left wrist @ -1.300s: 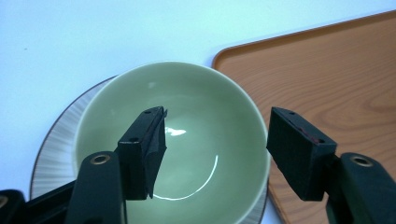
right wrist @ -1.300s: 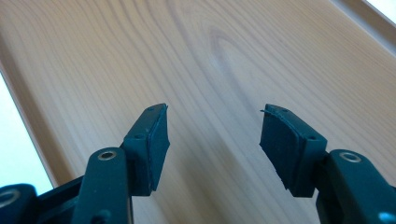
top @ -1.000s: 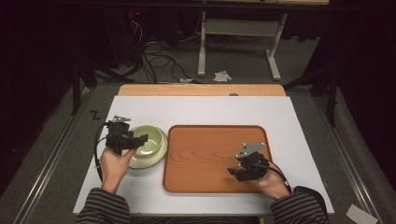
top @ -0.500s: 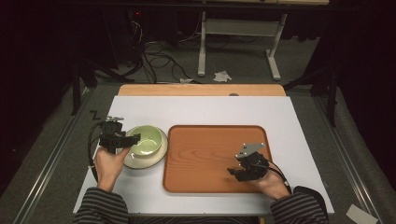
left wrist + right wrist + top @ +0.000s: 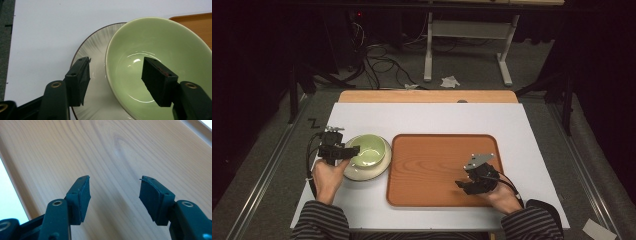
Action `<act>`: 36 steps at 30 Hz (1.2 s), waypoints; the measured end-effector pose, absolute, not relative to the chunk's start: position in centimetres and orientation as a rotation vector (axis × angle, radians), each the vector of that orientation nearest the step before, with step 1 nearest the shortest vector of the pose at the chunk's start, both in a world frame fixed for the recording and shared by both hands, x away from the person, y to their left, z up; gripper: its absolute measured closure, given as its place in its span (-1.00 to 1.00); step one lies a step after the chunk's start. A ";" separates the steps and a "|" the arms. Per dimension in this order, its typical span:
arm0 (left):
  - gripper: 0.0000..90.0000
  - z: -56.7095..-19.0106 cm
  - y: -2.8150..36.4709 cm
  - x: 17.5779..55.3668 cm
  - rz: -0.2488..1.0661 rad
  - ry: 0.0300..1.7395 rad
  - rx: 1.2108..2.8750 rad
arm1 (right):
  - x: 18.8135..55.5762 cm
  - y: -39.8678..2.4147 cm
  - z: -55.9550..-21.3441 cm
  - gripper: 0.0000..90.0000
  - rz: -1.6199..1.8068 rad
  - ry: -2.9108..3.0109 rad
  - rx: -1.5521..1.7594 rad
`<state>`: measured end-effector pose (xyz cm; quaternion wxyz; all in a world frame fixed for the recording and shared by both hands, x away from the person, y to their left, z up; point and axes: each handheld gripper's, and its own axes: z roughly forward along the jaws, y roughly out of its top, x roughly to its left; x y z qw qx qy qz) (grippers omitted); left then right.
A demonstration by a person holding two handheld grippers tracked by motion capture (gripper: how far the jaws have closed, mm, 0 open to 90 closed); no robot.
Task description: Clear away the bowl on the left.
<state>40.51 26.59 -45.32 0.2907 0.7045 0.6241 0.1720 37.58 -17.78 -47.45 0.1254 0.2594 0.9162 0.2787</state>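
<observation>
White tabletop (image 5: pixel 432 120) carries a wooden tray (image 5: pixel 437 165) at centre and, just beside its left edge, a green bowl (image 5: pixel 371 149) seated on a pale plate (image 5: pixel 377 170). Left gripper (image 5: pixel 343 152) reaches level from the left, jaws straddling the bowl's near rim, one pad inside, one over the plate, having just been closing slightly yet still apart from the rim. Right gripper (image 5: pixel 464 186) hovers low over the tray's right part, jaws apart on nothing.

My left tool (image 5: pixel 343 151) has just been closing slightly, jaws wide apart; my right tool (image 5: pixel 468 185) hangs low, jaws parted.
</observation>
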 end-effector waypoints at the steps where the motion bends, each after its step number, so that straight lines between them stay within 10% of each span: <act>1: -0.10 -45.4 26.6 40.6 0.457 1.658 1.881 | 37.6 -17.8 -47.5 -0.04 0.813 2.667 0.754; 22: 0.03 -47.1 27.0 41.7 0.370 1.727 1.900 | 37.6 -17.7 -47.5 -0.04 0.811 2.668 0.750; 36: 0.46 -47.8 27.6 42.1 0.303 1.798 1.859 | 37.6 -17.7 -47.5 -0.04 0.807 2.679 0.737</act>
